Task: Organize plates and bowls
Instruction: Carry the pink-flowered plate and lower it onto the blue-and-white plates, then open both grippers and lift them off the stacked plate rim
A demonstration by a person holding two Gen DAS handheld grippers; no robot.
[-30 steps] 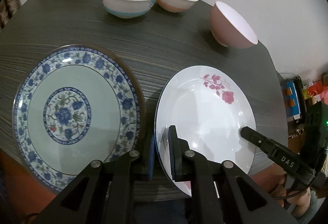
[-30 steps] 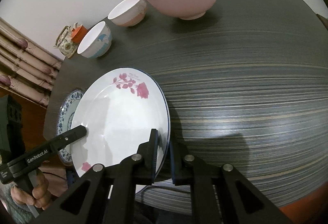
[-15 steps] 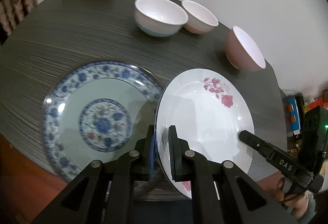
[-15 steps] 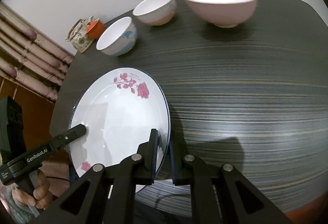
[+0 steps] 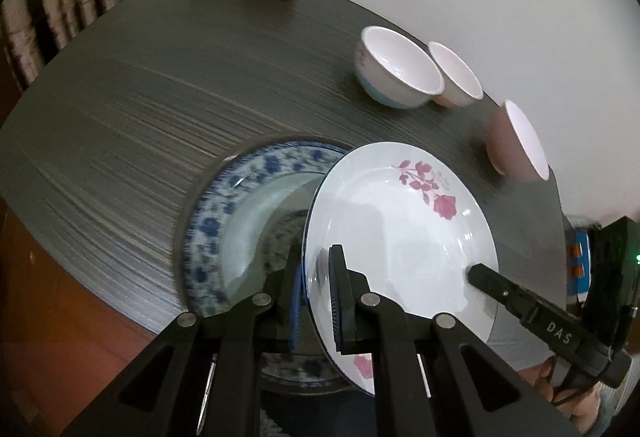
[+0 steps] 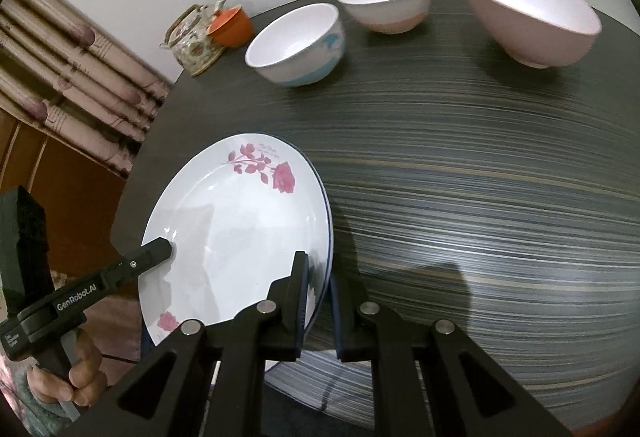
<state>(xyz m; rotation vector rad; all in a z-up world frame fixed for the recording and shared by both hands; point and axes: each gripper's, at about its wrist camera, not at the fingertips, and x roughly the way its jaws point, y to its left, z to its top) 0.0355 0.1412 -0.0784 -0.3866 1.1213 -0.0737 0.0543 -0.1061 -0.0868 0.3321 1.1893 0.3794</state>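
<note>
Rose plate [image 5: 400,237], pinched at opposite rims by both grippers, has moved over the blue-patterned plate [image 5: 224,221], ready for stacking.

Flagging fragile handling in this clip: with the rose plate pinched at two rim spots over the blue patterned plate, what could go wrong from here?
1. The left gripper and right gripper each pinch only a thin bit of the rose plate rim; uneven motion could let it slip or twist.
2. It hangs tilted over the blue patterned plate; lowered off-centre, the rims may clash and chip.
3. The left gripper's lower finger sits between the plates and could get trapped.
</note>
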